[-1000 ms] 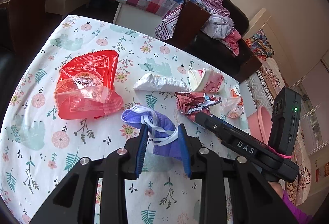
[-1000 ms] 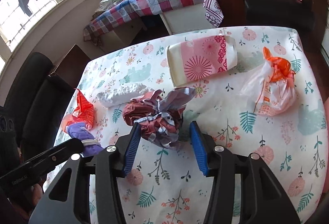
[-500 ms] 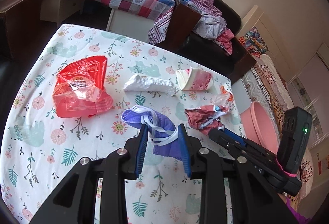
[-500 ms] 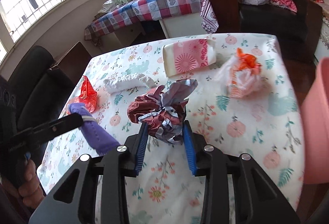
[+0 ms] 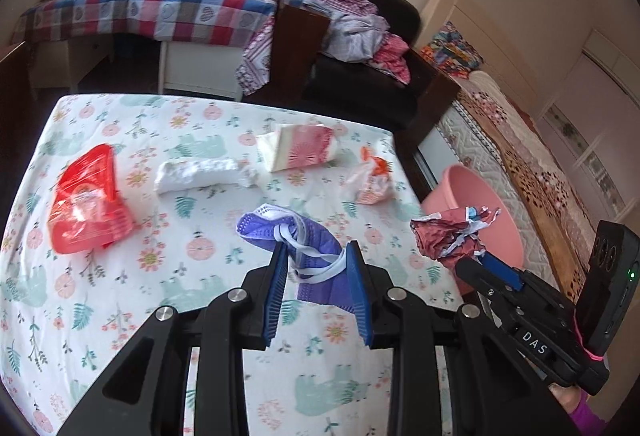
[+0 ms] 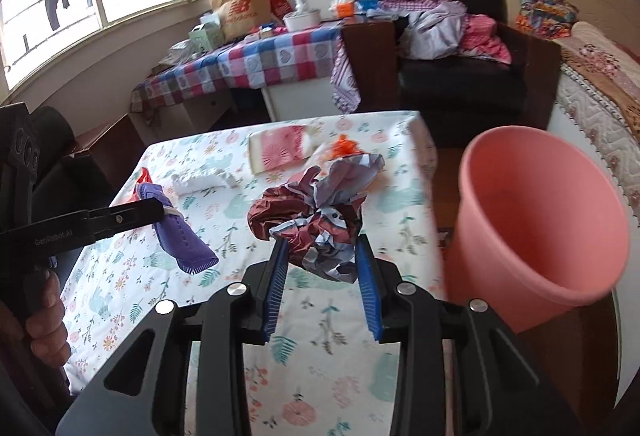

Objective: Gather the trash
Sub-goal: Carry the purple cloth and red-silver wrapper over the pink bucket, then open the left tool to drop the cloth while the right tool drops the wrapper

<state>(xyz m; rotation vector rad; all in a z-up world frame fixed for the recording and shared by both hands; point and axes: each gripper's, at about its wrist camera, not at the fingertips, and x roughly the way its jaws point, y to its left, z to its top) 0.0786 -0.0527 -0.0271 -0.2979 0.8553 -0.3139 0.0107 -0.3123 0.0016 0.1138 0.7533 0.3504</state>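
Note:
My left gripper (image 5: 316,256) is shut on a purple face mask (image 5: 308,240) and holds it above the floral table (image 5: 120,316). My right gripper (image 6: 322,252) is shut on a crumpled maroon wrapper (image 6: 316,220), lifted near the table's right edge; the wrapper shows in the left wrist view (image 5: 448,236) too. A pink bin (image 6: 536,224) stands on the floor right of the table. On the table lie a red plastic bag (image 5: 88,199), a white tissue wad (image 5: 200,173), a pink-and-white packet (image 5: 300,151) and an orange-white bag (image 5: 372,179).
A black armchair (image 6: 460,75) with clothes and a checkered side table (image 6: 248,63) stand behind the table. A bed (image 6: 600,83) lies at the far right. A dark chair (image 6: 52,171) is at the table's left.
Both grippers rose and moved right with their loads. The right gripper carried the wrapper toward the pink bin, which now looms larger in its view.

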